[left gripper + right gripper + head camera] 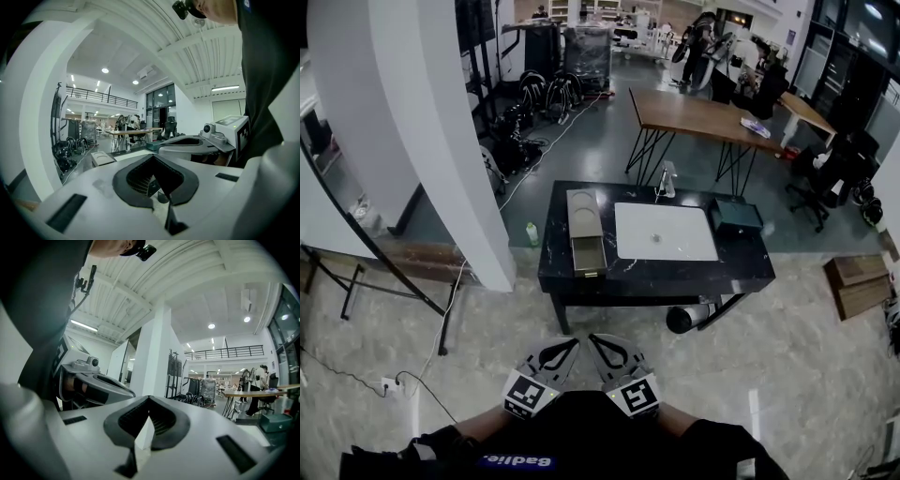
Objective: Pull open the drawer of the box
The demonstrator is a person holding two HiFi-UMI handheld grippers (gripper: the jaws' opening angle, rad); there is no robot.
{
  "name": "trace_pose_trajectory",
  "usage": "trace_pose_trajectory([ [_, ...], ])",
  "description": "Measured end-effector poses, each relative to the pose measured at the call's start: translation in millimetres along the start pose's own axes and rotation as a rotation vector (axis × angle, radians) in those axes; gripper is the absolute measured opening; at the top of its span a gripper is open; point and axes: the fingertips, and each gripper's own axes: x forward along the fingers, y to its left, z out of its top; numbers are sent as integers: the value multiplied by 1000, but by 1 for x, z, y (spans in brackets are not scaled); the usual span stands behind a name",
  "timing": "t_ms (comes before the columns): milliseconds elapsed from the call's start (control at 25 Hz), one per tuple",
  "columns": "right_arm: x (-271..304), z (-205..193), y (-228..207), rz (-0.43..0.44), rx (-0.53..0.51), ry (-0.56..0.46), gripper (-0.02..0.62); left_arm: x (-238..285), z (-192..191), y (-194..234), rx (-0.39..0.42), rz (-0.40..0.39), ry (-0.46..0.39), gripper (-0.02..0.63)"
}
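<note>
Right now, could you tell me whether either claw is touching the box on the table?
No, the left claw and right claw are near the person's body, short of the table and box.

Only blurred, unreadable white lettering on the person's blue chest patch point(515, 460).

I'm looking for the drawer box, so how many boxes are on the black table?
2. A tan box on the black table's left part; a dark green box at its far right corner. None seems hidden.
</note>
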Motion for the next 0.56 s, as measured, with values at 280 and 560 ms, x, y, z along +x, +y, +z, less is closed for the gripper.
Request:
trace_pose_trajectory([
  [280,3,-1,2,15,4,6,0,-4,0,3,-5,15,0,0],
  [560,3,-3,1,17,9,11,0,-2,-1,2,-12,19,2,2],
])
